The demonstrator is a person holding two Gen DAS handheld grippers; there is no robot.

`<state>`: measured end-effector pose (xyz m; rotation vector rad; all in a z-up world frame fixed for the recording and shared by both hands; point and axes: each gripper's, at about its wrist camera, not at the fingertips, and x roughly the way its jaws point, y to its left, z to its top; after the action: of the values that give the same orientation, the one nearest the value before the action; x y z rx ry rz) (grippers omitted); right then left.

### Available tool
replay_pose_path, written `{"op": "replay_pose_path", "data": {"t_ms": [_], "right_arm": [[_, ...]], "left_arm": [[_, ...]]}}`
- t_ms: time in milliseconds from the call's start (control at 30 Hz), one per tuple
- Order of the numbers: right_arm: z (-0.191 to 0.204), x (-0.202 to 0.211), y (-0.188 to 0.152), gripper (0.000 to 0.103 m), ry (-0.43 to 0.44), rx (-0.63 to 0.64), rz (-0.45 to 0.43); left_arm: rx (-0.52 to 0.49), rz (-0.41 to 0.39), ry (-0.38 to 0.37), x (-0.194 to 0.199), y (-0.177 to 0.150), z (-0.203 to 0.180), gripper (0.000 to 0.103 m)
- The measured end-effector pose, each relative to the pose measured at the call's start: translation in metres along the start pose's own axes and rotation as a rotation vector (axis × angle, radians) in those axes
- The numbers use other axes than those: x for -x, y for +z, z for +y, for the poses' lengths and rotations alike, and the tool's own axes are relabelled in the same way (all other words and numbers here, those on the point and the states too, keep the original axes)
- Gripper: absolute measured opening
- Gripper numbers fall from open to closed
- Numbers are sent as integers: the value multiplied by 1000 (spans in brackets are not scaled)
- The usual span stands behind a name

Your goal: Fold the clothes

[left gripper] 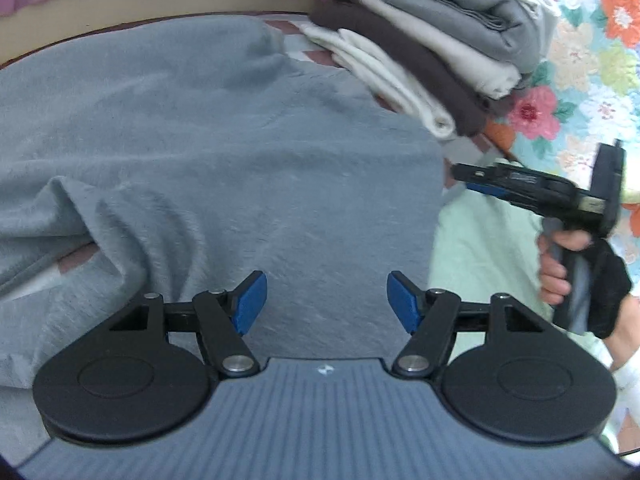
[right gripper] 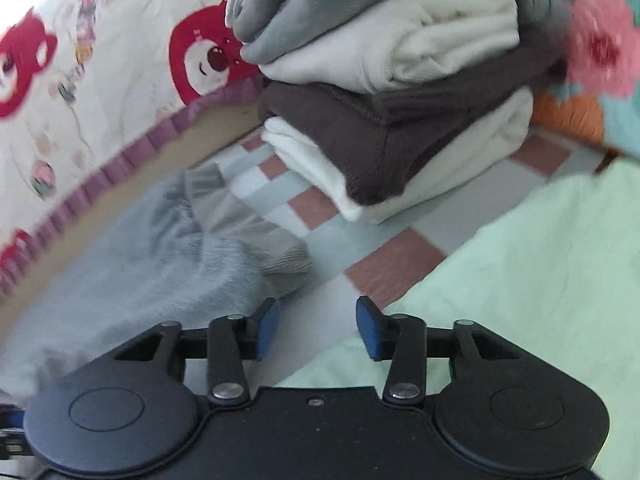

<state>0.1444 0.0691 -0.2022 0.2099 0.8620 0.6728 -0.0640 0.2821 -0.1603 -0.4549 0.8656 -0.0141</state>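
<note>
Stack (right gripper: 396, 92) of four folded garments stands beside the unfolded grey sweater (left gripper: 224, 152); both grippers (left gripper: 323, 300) (right gripper: 318, 326) spread, empty.

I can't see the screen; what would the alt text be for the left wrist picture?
The left gripper, jaws open and empty, hovers over a grey-blue fleece garment spread on a bed. A stack of folded clothes sits behind it, and at right a gloved hand holds the right gripper above a mint-green cloth.
</note>
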Motion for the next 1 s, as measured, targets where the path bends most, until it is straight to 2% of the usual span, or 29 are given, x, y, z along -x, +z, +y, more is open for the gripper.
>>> {"op": "replay_pose_path", "data": {"t_ms": [33, 100, 233, 267, 300, 333, 367, 400, 433, 533, 600, 700, 767, 800, 867, 933, 1000], "right_arm": [[-3, 0, -1, 53, 38, -42, 5], [-7, -2, -2, 63, 107, -115, 14], [8, -32, -7, 76, 186, -148, 56], [12, -45, -5, 82, 170, -138, 54], [14, -59, -2, 82, 136, -129, 54], [23, -67, 2, 76, 111, -81, 54], [31, -75, 5, 36, 87, -33, 55], [42, -77, 10, 16, 82, 35, 58], [52, -70, 16, 15, 83, 92, 31], [75, -40, 22, 12, -21, 277, -103], [71, -51, 16, 12, -70, 290, -53], [64, -68, 6, 13, -144, 308, 25], [65, -67, 1, 15, -152, 289, 16], [67, -67, -2, 16, -160, 288, 17], [72, -69, -7, 18, -176, 337, 24], [76, -72, -7, 19, -187, 387, 22], [77, -71, -8, 25, -190, 419, 24]], "left_arm": [[11, -7, 9, 0, 1, 3, 66], [53, -33, 25, 6, 3, 12, 66], [141, -106, 74, 29, 8, 36, 66], [165, -127, 89, 37, 9, 43, 66], [194, -151, 107, 46, 11, 52, 66], [222, -176, 126, 57, 11, 61, 66], [253, -201, 150, 69, 10, 72, 66], [292, -231, 182, 85, 8, 86, 66], [334, -262, 214, 102, 5, 100, 66], [485, -360, 300, 159, -15, 152, 66], [581, -404, 378, 195, -35, 194, 66], [705, -404, 588, 242, -72, 270, 66], [796, -387, 722, 266, -99, 325, 66], [846, -392, 753, 277, -113, 349, 66], [950, -439, 773, 297, -139, 392, 66], [1058, -518, 734, 310, -161, 424, 66], [1139, -572, 719, 314, -176, 450, 66]]}}
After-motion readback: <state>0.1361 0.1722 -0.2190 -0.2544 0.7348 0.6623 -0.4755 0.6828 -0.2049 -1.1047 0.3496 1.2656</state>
